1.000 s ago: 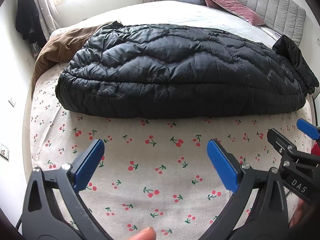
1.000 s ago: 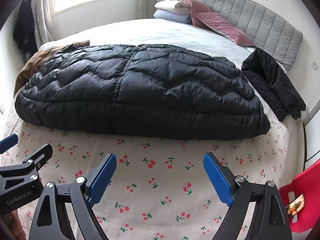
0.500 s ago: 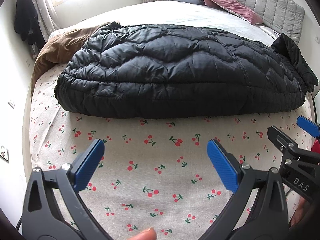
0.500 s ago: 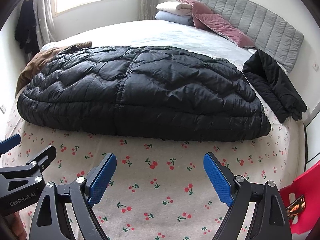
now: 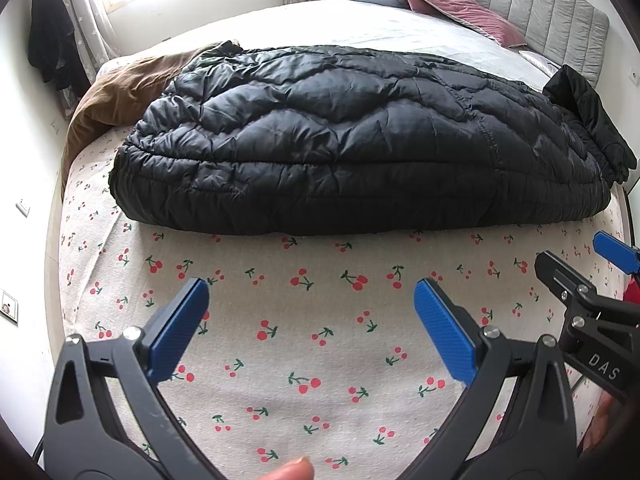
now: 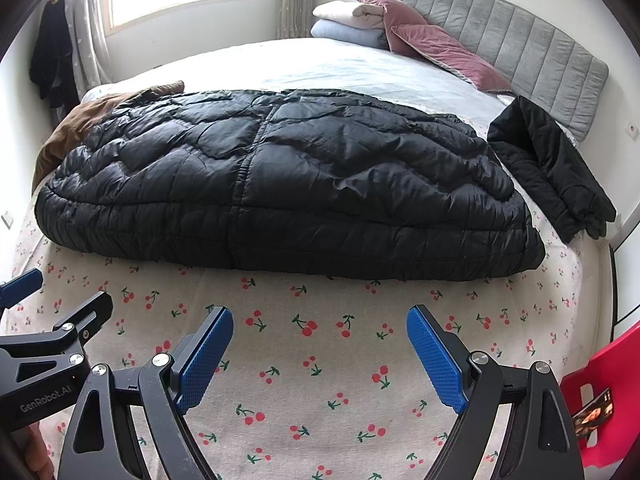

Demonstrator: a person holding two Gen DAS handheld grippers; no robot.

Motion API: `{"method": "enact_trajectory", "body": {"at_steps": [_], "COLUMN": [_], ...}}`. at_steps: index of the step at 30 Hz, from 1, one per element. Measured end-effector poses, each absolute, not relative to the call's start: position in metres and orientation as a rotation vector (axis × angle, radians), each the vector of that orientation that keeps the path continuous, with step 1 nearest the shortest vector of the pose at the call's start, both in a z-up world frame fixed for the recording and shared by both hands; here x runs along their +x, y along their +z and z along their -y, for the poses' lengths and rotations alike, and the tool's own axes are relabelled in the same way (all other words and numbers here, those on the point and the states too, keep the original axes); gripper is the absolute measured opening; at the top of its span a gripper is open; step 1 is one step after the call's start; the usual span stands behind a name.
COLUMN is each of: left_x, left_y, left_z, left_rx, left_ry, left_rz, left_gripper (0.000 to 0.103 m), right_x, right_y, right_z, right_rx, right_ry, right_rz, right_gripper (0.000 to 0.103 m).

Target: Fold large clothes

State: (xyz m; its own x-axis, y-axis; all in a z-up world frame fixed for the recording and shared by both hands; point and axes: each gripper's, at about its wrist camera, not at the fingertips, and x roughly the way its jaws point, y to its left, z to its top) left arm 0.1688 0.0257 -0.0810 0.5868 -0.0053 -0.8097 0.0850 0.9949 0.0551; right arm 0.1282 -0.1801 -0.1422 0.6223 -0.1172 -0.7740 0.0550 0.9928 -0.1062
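A large black puffer coat [image 5: 352, 140] lies lengthwise across the bed, folded into a long thick bundle; it also shows in the right wrist view [image 6: 280, 184]. My left gripper [image 5: 312, 300] is open and empty, hovering over the cherry-print sheet [image 5: 280, 340] in front of the coat's near edge. My right gripper [image 6: 320, 328] is open and empty, also short of the coat's near edge. Each gripper shows at the side of the other's view.
A brown garment [image 5: 116, 100] lies at the coat's left end. A smaller black jacket [image 6: 552, 168] lies at its right end. Pillows and folded blankets [image 6: 360, 20] sit by the grey headboard [image 6: 520, 40]. A red chair [image 6: 600, 400] stands at the right.
Both grippers have tilted up and drawn slightly back, so the coat sits a little lower and the headboard shows more. Both stay open. The coat has not moved.
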Motion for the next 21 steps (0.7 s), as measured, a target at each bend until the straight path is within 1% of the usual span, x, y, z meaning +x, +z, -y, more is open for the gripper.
{"method": "enact_trajectory", "body": {"at_steps": [21], "left_x": [0.1753], "left_y": [-0.0869], "left_z": [-0.0342], "left_rx": [0.084], "left_ry": [-0.04], "left_rz": [-0.963], "left_gripper": [0.102], "right_x": [0.1312], "right_y": [-0.147], "right_z": [0.1774], "right_rx": [-0.07], "right_ry": [-0.097], "right_rz": [-0.909], "right_gripper": [0.09]}}
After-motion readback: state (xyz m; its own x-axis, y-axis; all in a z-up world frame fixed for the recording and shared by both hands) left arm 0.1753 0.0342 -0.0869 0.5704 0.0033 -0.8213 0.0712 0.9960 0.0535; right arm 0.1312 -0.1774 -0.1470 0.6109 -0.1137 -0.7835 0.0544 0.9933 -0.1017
